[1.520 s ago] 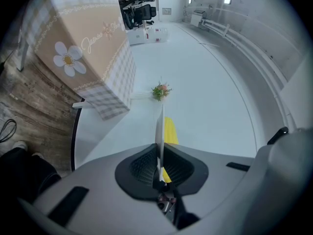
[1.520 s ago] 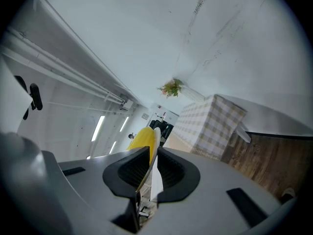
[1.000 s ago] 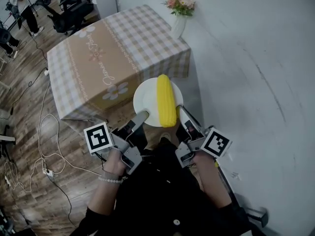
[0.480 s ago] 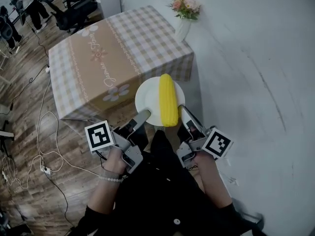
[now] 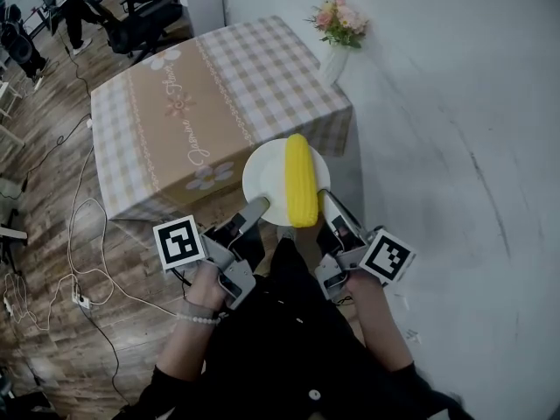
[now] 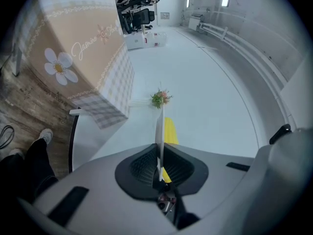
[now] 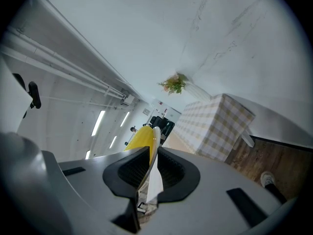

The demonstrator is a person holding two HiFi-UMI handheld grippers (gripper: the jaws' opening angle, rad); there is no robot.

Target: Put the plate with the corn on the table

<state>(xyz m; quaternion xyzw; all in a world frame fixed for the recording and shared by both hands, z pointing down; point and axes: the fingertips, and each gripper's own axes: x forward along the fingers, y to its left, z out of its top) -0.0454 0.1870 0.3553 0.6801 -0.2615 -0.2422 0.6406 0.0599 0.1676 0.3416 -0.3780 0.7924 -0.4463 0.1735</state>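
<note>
A white plate (image 5: 262, 180) carries a yellow corn cob (image 5: 299, 180) and is held in the air in front of the checked table (image 5: 201, 94). My left gripper (image 5: 259, 206) is shut on the plate's near left rim, and my right gripper (image 5: 327, 203) is shut on its near right rim. In the left gripper view the plate's edge (image 6: 159, 131) runs between the jaws of the left gripper (image 6: 159, 166), with the corn (image 6: 170, 131) beyond. In the right gripper view the plate's rim (image 7: 152, 155) is pinched in the right gripper (image 7: 149, 173), with the corn (image 7: 142, 138) behind.
A white vase of flowers (image 5: 336, 40) stands at the table's far right corner, close to the white wall (image 5: 455, 112). Cables (image 5: 61, 261) lie on the wooden floor at the left. Office chairs and people (image 5: 61, 7) are far back left.
The plate with the corn and both grippers have kept their grip. The table and vase have shifted slightly right and down in the head view as I come closer.
</note>
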